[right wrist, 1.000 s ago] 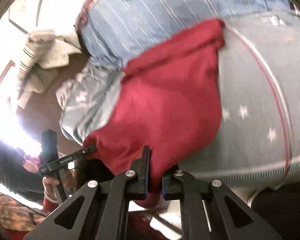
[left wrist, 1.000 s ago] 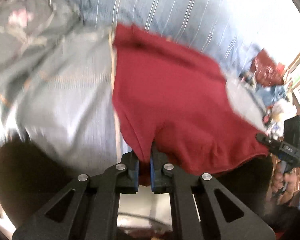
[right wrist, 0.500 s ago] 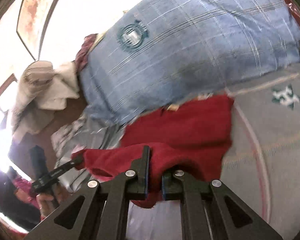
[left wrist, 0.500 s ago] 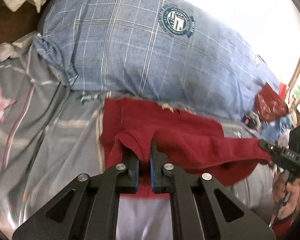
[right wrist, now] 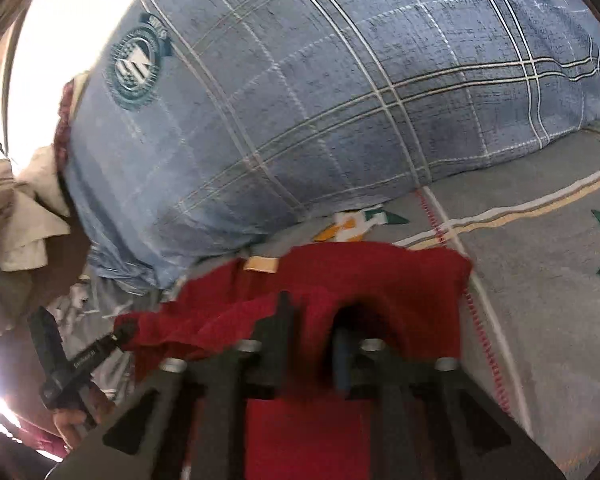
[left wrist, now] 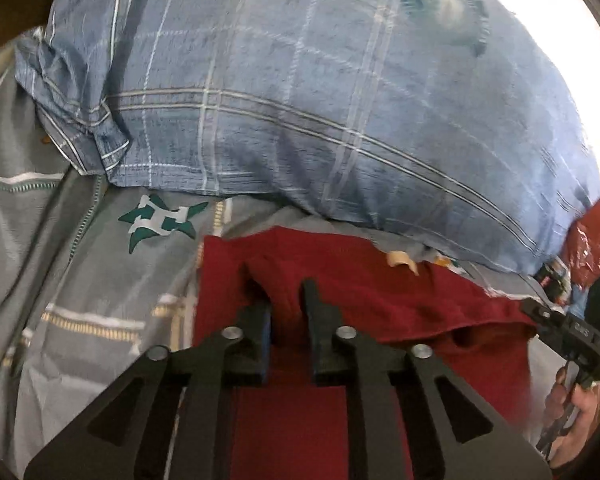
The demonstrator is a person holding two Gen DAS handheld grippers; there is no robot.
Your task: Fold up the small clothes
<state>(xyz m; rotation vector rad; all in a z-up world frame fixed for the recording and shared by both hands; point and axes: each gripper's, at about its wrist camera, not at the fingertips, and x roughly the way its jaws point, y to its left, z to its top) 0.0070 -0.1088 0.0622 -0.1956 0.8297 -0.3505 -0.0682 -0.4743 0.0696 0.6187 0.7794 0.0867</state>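
bed: grey patterned sheet [left wrist: 100, 280]; blue plaid pillow [left wrist: 300, 120]; light: bright

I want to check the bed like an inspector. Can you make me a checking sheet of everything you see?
Surface: grey bedsheet with star patterns.
Job's things: red garment, near edge brought over towards the pillow.
Clutter: blue checked pillow; pale cloth pile; red bag.
Grippers: left gripper and right gripper both opening, red cloth between the jaws.
Cables: nothing seen.
Surroundings: bright glare, too washed out to tell.
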